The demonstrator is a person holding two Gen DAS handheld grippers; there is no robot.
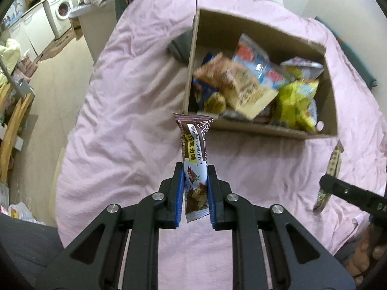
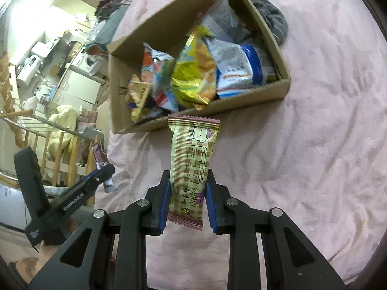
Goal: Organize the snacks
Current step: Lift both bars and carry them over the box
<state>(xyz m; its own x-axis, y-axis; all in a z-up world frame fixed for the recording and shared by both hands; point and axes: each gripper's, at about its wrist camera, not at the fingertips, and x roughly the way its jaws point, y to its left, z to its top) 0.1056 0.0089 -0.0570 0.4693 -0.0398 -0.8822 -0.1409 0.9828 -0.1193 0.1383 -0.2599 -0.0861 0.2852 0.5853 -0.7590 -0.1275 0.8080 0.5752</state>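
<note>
The left gripper [image 1: 195,169] clamps a brown snack bar [image 1: 194,154]; the right gripper [image 2: 188,176] clamps a checked wafer bar [image 2: 191,166]; the cardboard box [image 2: 254,94] sits at twelve o'clock.

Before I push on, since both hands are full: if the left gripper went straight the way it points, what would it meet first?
Probably the cardboard box's near wall. The left gripper holds a brown snack bar whose tip overlaps that wall's corner; depth is unclear.

**Gripper hardware: appearance**

Left gripper [image 1: 195,169]: black linkage arms, silver round pivot pins, blue ribbed pads [image 1: 179,193]. Right gripper [image 2: 186,176]: identical build. In the right wrist view, at 8 o'clock, white lettering marks the left gripper's black side.
</note>
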